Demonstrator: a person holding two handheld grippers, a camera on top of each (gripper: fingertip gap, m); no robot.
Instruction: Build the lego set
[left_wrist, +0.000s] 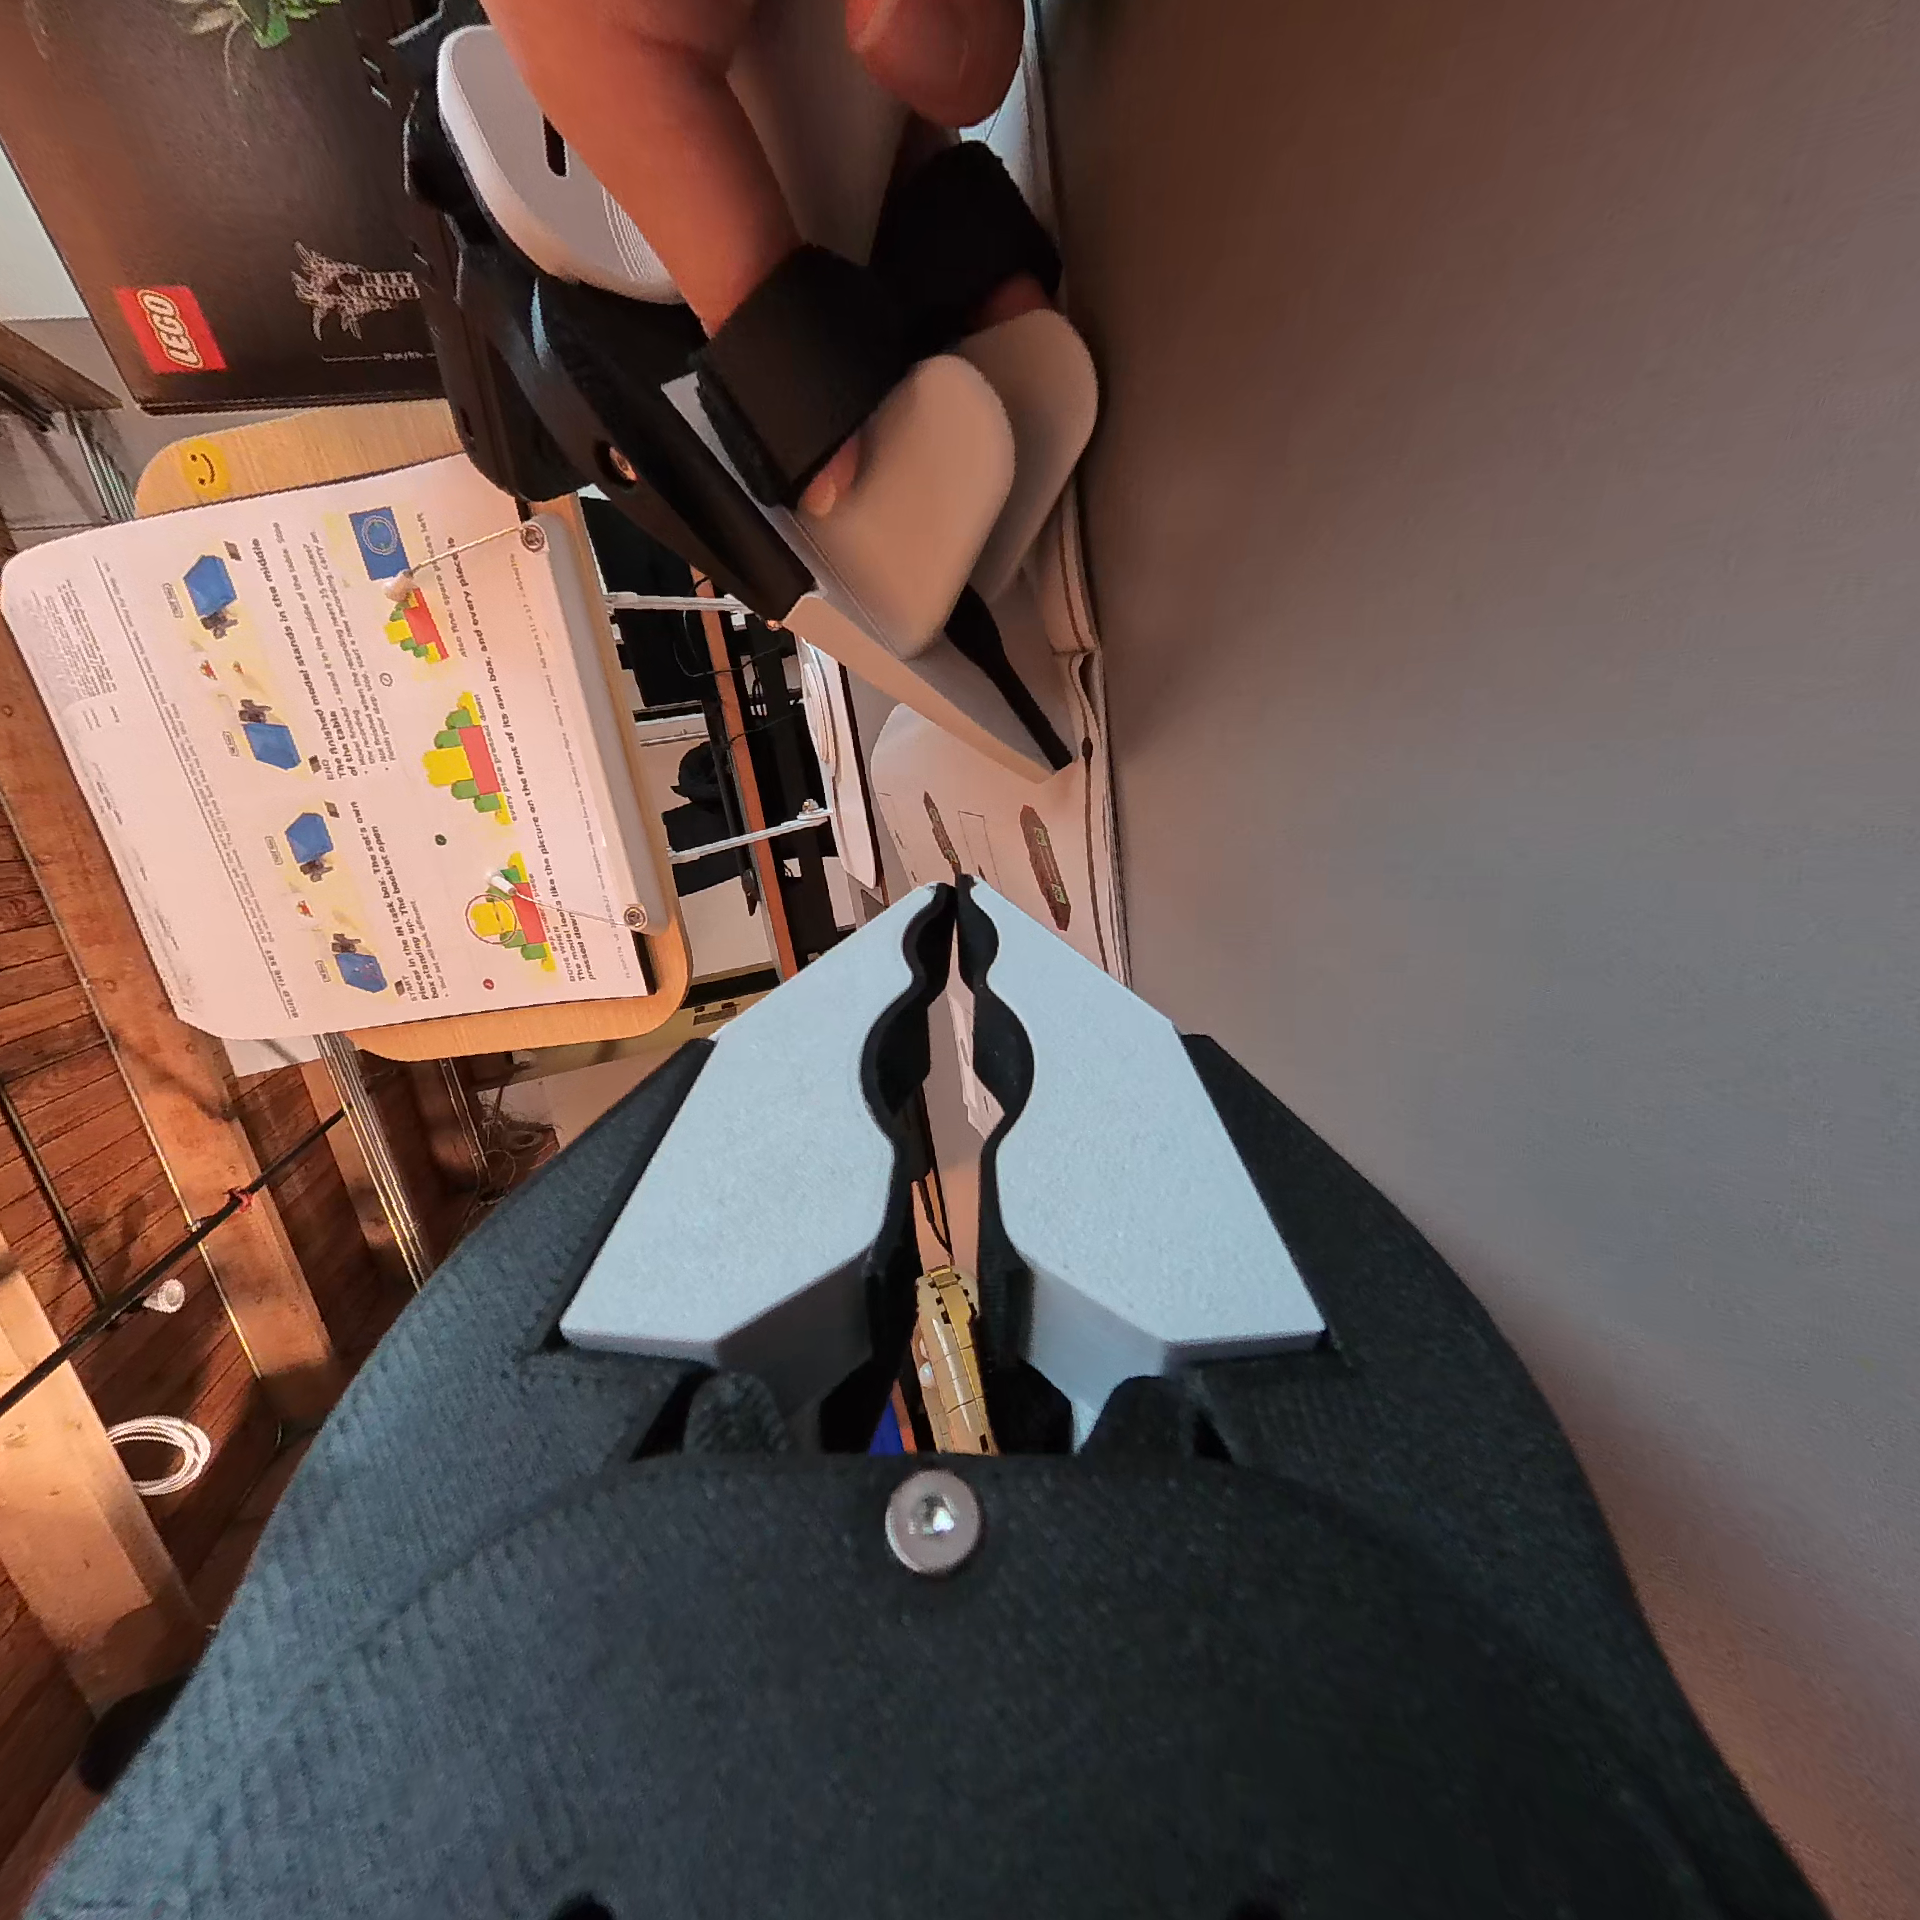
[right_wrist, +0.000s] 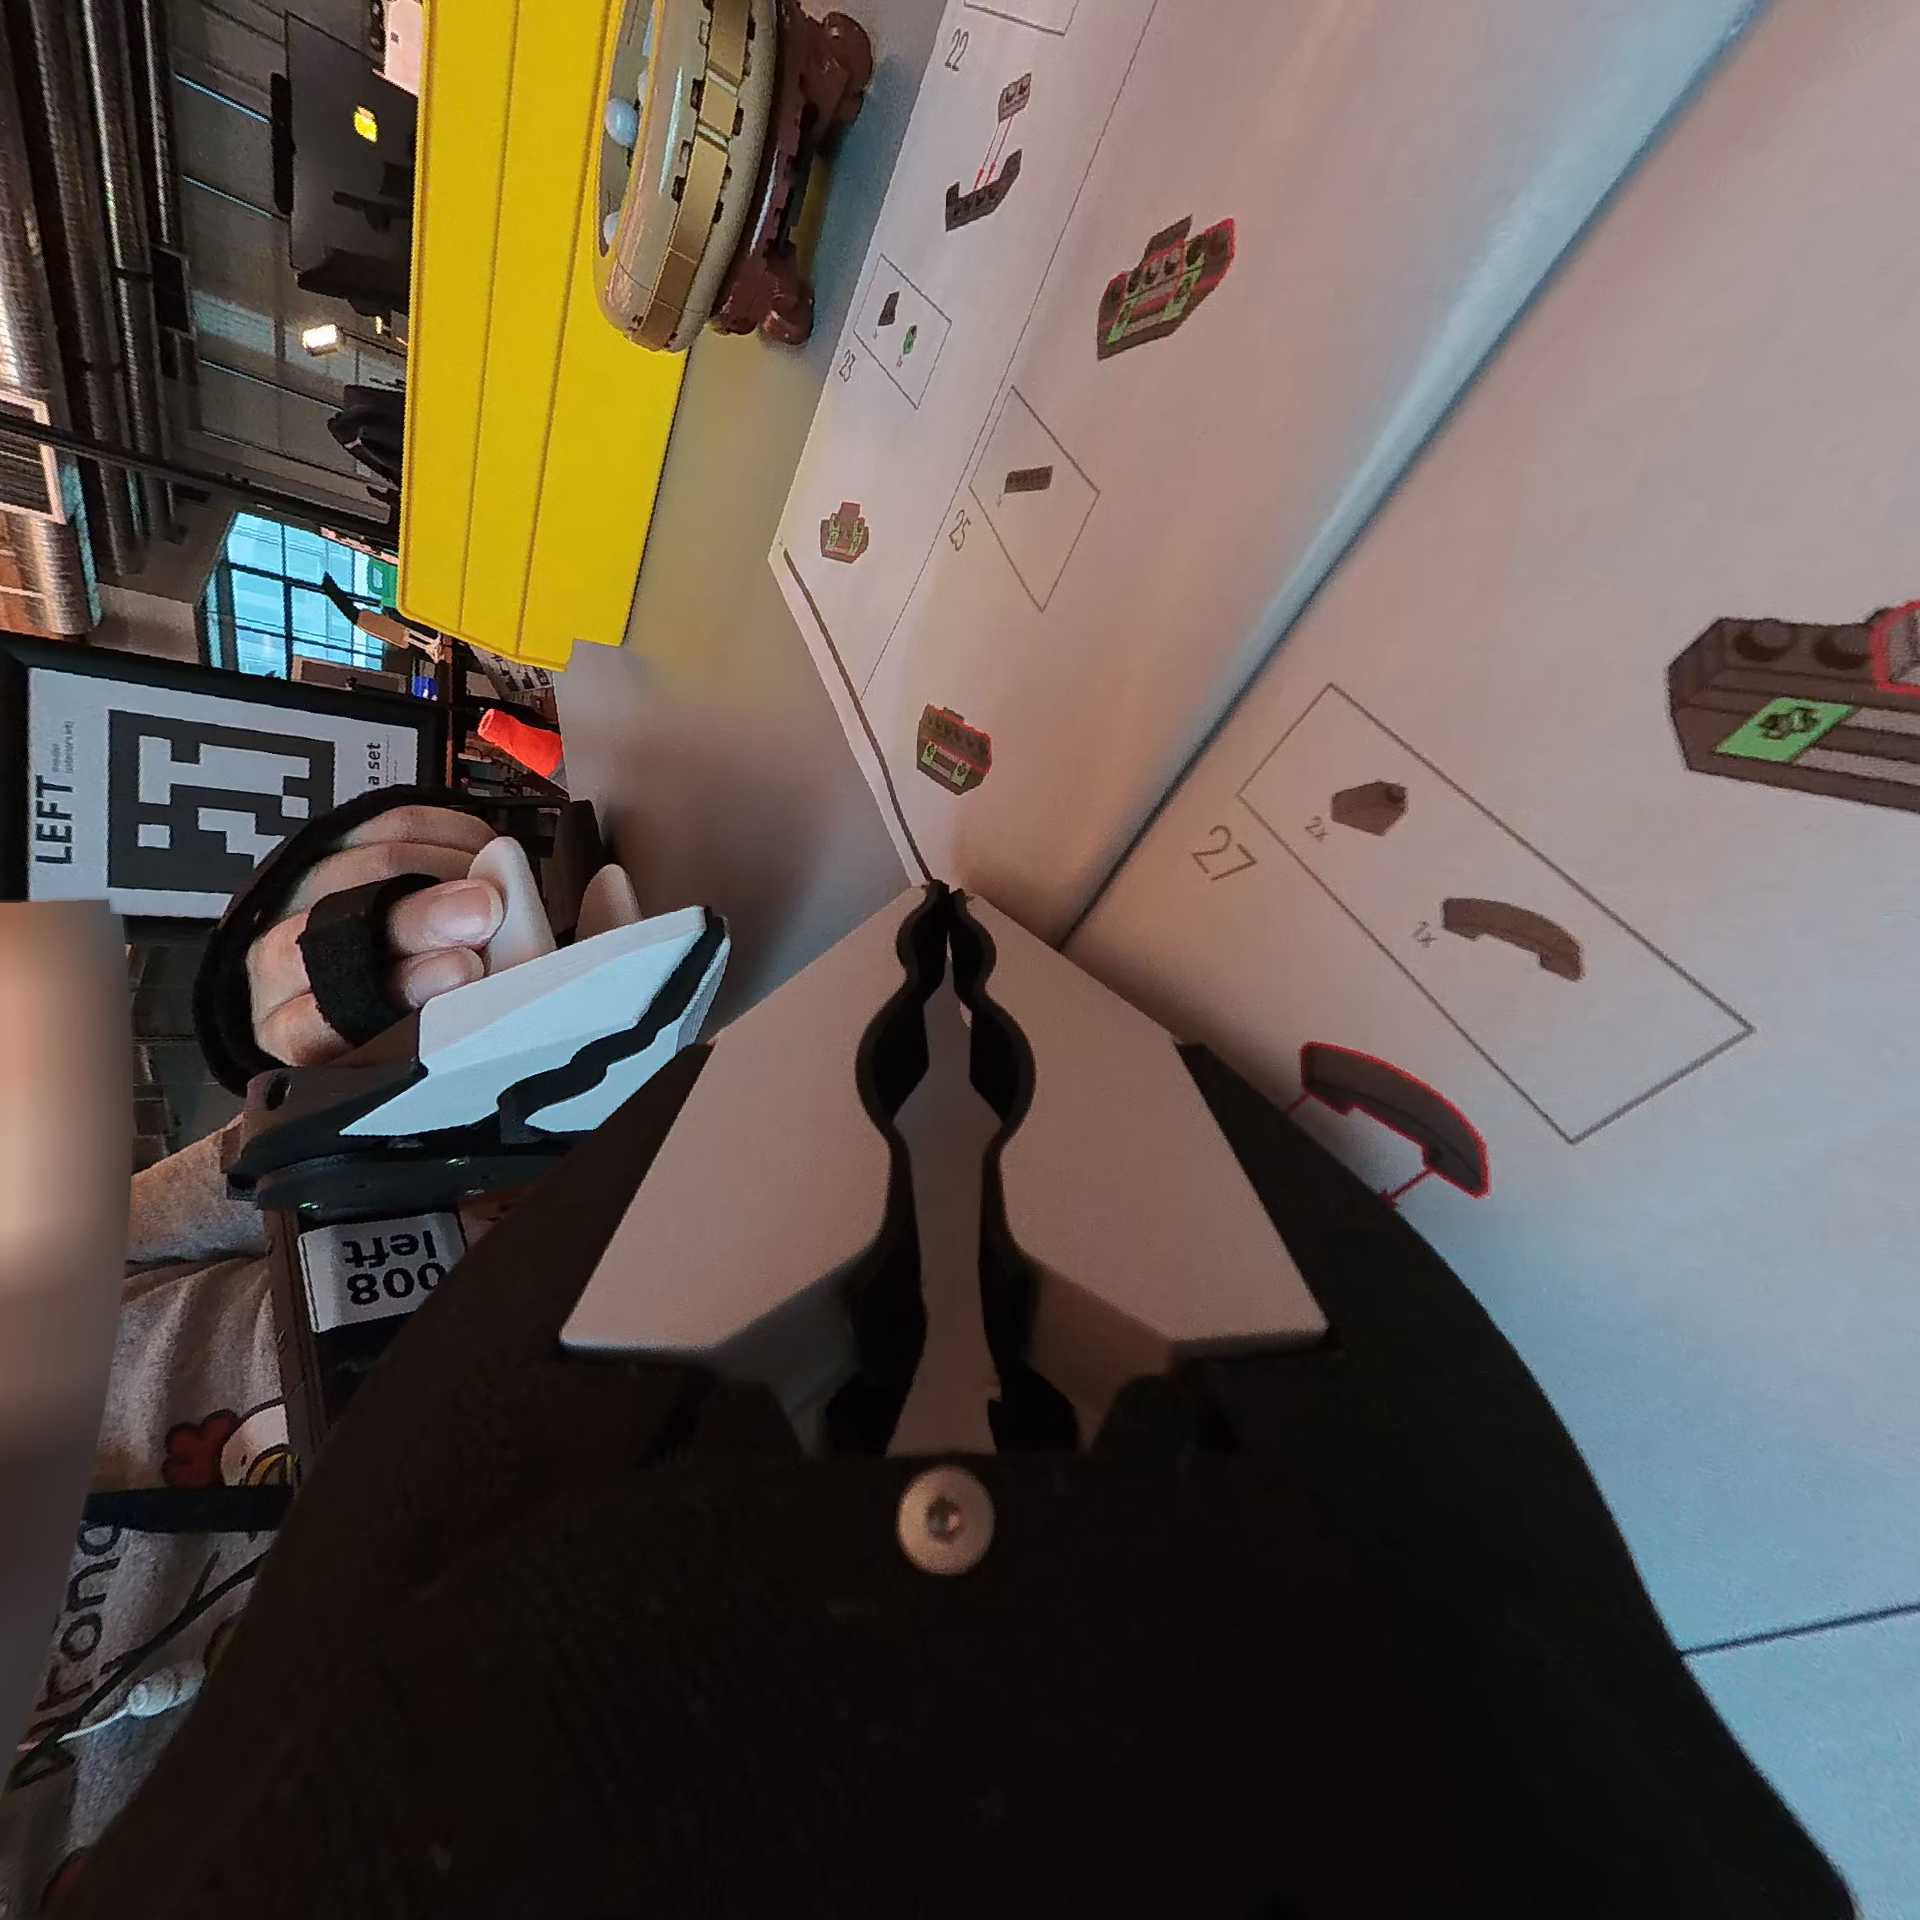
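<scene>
Grey table (right_wrist: 727, 790): one booklet (right_wrist: 1351, 416), two closed claws.

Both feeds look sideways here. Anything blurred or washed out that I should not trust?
Left wrist view: rolled sideways, warm light on the wooden wall, instruction sheet sharp. Right wrist view: also sideways, booklet sharp but fisheye-bent, brown model slightly soft, left edge masked by a blur patch.

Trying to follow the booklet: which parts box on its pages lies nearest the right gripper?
The largest box, right of the right gripper, showing two brown pieces. The other boxes sit higher up, on the far page.
</scene>
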